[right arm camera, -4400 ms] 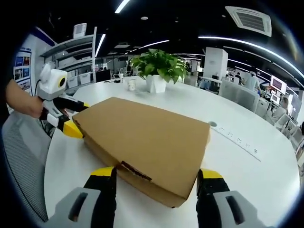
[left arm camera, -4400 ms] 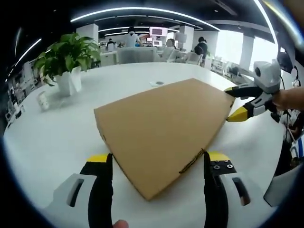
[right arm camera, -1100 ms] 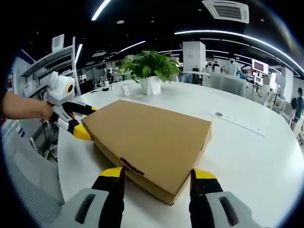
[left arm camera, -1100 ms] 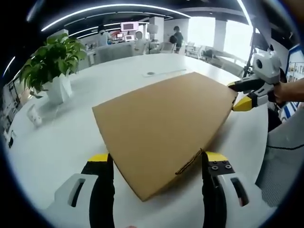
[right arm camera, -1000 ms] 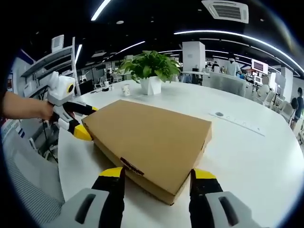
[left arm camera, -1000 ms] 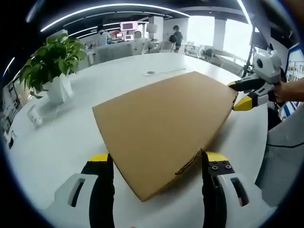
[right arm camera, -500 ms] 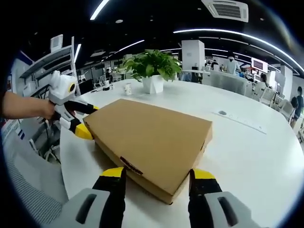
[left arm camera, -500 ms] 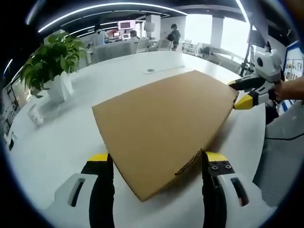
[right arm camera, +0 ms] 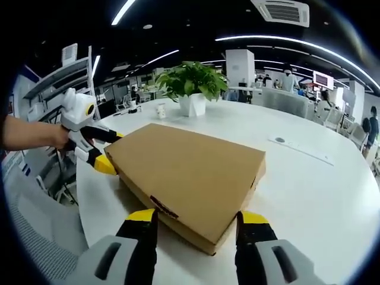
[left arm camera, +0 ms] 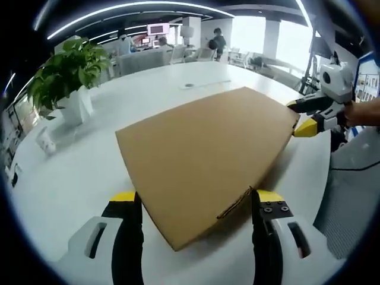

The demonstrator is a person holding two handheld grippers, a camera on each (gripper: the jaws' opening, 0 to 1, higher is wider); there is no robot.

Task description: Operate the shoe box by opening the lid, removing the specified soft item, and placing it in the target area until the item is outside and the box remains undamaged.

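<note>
A flat brown cardboard shoe box point(left arm camera: 202, 148) point(right arm camera: 187, 169) lies shut on the round white table point(left arm camera: 71, 178). In the left gripper view, my left gripper point(left arm camera: 197, 199) is open, its yellow-tipped jaws standing on either side of the box's near corner. My right gripper point(left arm camera: 306, 119) shows at the box's far right corner, held by a hand. In the right gripper view, my right gripper point(right arm camera: 197, 217) is open astride the nearest corner, where a dark label sits on the side wall. My left gripper point(right arm camera: 101, 151) shows at the left corner. The box's contents are hidden.
A potted green plant point(left arm camera: 65, 71) point(right arm camera: 193, 83) and a small white cup point(left arm camera: 43, 139) point(right arm camera: 161, 110) stand on the table beyond the box. A round cable port point(right arm camera: 280, 140) is set in the tabletop. Grey chair mesh point(right arm camera: 35, 237) lies at the table's edge. Office desks and people are far behind.
Both views have shifted slightly with the hands. The box stays shut in the same place, and both grippers keep their positions at its corners.
</note>
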